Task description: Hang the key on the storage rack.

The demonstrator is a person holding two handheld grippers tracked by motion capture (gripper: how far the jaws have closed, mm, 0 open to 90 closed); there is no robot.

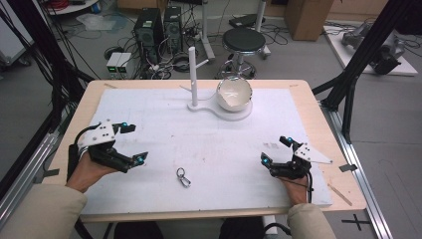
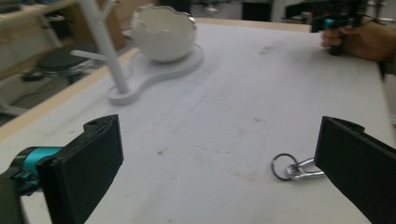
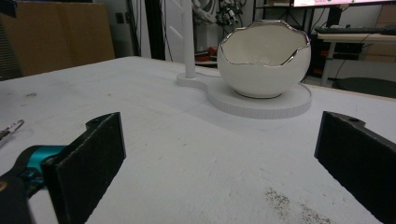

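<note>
Near the front edge of the white foam-covered table top point(image 1: 149, 109), roughly midway between the two hands, lies a small silver metal key ring with a snap clip point(image 1: 183, 177), flat on the board and touching nothing else. To its left the left gripper point(image 1: 133, 143) rests low over the surface with its two black jaws spread wide and nothing between them; in the left gripper view the key ring with its clip point(image 2: 294, 168) sits just inside the right-hand jaw, close to the pad but not touching it as far as can be seen. To the right of the ring the right gripper point(image 1: 274, 149) is likewise spread apart and empty, well apart from the ring, with bare board between them. Both grippers sit inward of the side edges of the white board, whose pale wooden rim point(image 1: 318, 114) shows around it. At the far edge stands a white peg stand with an upright post and a rounded base plate point(image 1: 194, 79), and on that base sits a white egg-shaped ceramic bowl with a jagged silver rim point(image 1: 234, 93); the right gripper view looks straight at this bowl point(image 3: 264, 60) across an open stretch of board. Between the stand at the back and the ring at the front the whole middle of the board lies free, marked by faint smudges.
</note>
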